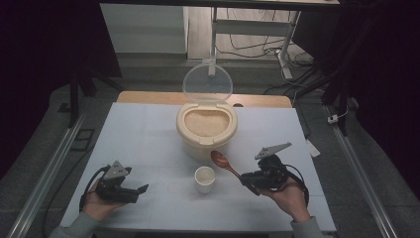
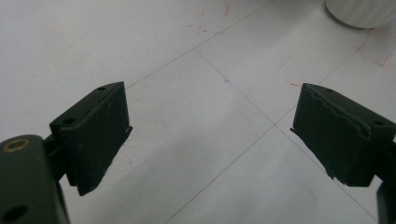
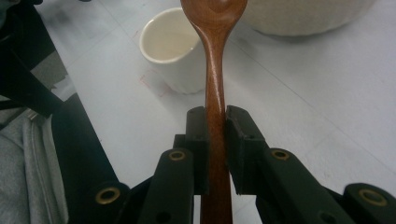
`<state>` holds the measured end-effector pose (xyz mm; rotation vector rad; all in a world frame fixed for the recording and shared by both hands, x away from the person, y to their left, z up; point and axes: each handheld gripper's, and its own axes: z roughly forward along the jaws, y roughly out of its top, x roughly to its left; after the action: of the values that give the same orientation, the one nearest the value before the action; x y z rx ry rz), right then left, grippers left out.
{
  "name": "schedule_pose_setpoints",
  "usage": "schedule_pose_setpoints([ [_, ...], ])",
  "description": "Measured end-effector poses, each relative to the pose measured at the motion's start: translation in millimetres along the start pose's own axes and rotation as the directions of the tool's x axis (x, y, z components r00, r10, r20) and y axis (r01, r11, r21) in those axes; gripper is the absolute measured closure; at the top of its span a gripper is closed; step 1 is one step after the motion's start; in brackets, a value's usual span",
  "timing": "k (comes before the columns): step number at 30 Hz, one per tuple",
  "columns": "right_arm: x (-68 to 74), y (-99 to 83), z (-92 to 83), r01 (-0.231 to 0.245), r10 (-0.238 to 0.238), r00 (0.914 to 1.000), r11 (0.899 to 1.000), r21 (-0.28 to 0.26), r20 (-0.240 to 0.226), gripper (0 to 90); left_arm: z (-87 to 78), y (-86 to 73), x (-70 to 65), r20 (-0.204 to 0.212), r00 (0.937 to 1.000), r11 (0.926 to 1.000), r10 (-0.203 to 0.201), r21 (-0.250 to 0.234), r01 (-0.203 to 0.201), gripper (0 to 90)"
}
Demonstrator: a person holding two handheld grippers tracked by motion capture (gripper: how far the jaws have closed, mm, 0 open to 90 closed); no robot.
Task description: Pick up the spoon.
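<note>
On the white table [image 1: 148, 129], the right gripper [image 1: 250, 184] sits at the near right, held in the person's right hand [image 1: 287, 197], and its jaws are clamped on the handle of a brown wooden spoon [image 1: 225, 164]. In the right gripper view the two black jaws press against either side of the spoon [image 3: 215, 84] handle, which runs straight up between them toward the bowl at the top edge. In the high view the spoon slants up and to the left from the gripper, its bowl hanging between the small white cup [image 1: 205, 179] and the cream rice container [image 1: 206, 130], just to the right of and beyond the cup and close to the container's near wall. The cup stands upright near the middle of the table, nearer than the container, and the right gripper view shows the cup [image 3: 168, 46] to the left of the spoon handle, apart from it, with a pale inside. The container holds a level bed of pale grains, and its clear round lid [image 1: 207, 82] stands raised at the far side. The left gripper [image 1: 142, 190] rests at the near left in the person's left hand [image 1: 99, 206], well apart from the cup, and its jaws stand wide with nothing between them; the left gripper view shows the bare table [image 2: 201, 116] between them, with faint red marks and a bit of the cup's base [image 2: 362, 11] at the top right corner.
</note>
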<state>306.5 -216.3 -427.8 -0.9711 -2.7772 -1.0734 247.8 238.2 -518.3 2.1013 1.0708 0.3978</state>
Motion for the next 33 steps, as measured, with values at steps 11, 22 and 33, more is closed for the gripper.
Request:
schedule_pose_setpoints([
  [11, 8.7, 19.1, 9.8, 0.085, -0.084, 0.9961, 0.996, 0.013, -0.026, 79.1, -0.7, -0.2, 1.1, -0.002, 1.0000, 1.0000, -0.003, -0.002, 0.003, 10.7],
  [22, 17.1, 39.5, 22.2, 0.152, -0.150, 0.9869, 0.988, 0.026, -0.058, 79.1, -0.8, -0.7, 1.9, -0.001, 1.0000, 1.0000, -0.005, -0.002, 0.005, 10.7],
  [33, 21.1, 40.9, 32.5, 0.182, -0.178, 0.9805, 0.982, 0.042, -0.082, 79.1, -0.1, -0.5, 1.2, -0.005, 1.0000, 1.0000, -0.003, 0.003, 0.003, 10.7],
])
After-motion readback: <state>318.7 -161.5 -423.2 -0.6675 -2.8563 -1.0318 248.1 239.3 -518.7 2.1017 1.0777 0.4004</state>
